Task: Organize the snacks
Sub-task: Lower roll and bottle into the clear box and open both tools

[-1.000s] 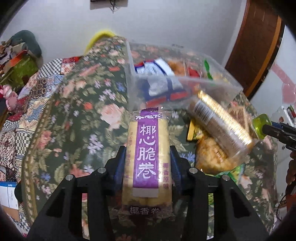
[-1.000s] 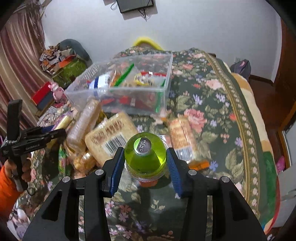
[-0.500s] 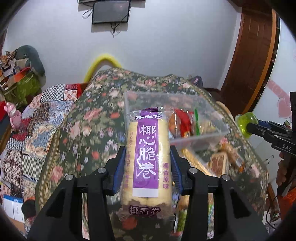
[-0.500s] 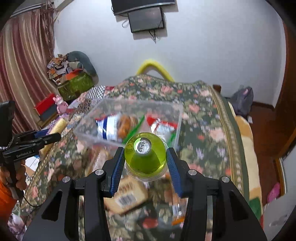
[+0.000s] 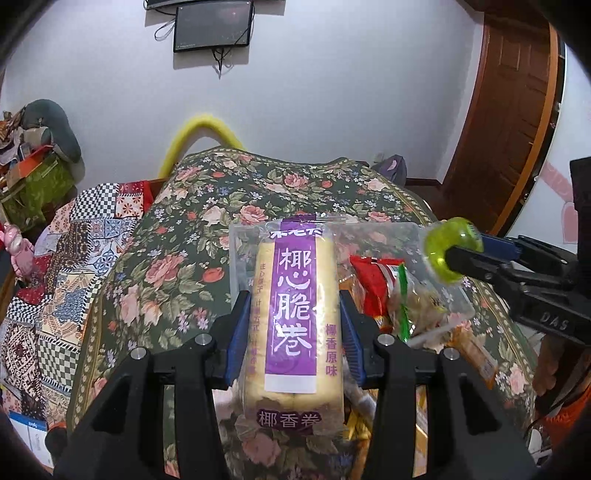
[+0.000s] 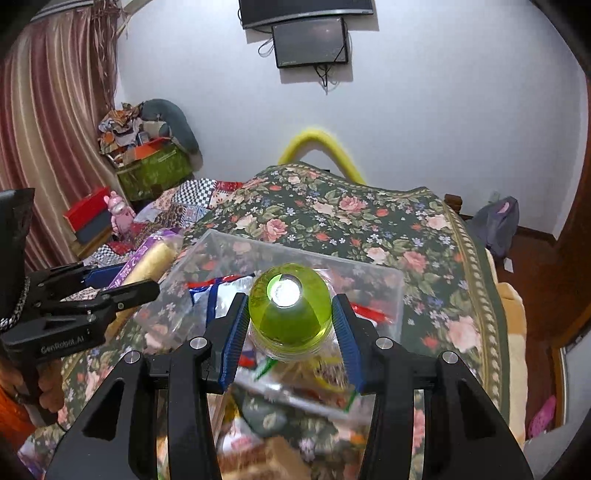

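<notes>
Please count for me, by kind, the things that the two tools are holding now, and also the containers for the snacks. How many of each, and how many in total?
Purple-labelled roll packet, in the left tool: 1
Green jelly cup, in the right tool: 1
Clear plastic box: 1
Total: 3

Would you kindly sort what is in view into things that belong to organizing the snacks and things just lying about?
Belongs to the job:
- purple roll pack, in left gripper
- green jelly cup, in right gripper
- clear bin
- loose snack packs

Lying about:
- pink toy
- wall screen
- grey bag
</notes>
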Action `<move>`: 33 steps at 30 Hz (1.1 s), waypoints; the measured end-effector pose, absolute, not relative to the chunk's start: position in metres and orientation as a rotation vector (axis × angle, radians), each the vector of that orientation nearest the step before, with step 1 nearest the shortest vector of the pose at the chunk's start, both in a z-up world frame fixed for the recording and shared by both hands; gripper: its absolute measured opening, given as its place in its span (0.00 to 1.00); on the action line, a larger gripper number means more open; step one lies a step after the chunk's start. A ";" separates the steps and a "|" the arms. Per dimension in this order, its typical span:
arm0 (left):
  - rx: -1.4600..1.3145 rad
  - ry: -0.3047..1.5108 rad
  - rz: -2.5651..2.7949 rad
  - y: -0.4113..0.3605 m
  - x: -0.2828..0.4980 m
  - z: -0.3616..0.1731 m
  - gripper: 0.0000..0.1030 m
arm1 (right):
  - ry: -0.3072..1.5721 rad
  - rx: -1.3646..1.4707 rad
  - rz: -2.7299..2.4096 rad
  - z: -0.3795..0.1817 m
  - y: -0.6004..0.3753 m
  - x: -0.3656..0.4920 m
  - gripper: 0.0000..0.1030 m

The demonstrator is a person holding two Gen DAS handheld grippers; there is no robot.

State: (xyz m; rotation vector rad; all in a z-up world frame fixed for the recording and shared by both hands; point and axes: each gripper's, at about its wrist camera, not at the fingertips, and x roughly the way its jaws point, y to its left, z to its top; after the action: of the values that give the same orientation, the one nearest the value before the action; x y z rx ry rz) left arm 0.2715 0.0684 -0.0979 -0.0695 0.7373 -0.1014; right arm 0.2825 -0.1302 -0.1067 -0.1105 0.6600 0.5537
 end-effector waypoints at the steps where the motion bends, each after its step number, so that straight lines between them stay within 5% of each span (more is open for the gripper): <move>1: -0.067 0.742 -0.100 0.068 0.276 -0.100 0.44 | 0.667 -0.116 0.551 -0.109 -0.126 0.288 0.42; 25: -0.090 0.841 -0.070 0.073 0.325 -0.139 0.47 | 0.806 -0.149 0.537 -0.137 -0.095 0.342 0.33; 33: -0.085 0.803 -0.083 0.071 0.296 -0.114 0.58 | 0.739 -0.189 0.546 -0.118 -0.108 0.309 0.50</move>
State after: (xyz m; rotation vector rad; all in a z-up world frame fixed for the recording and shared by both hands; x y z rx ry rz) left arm 0.2958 0.0711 -0.1142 -0.0852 0.8029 -0.0831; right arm 0.3087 -0.1078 -0.1181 -0.1888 0.7390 0.5456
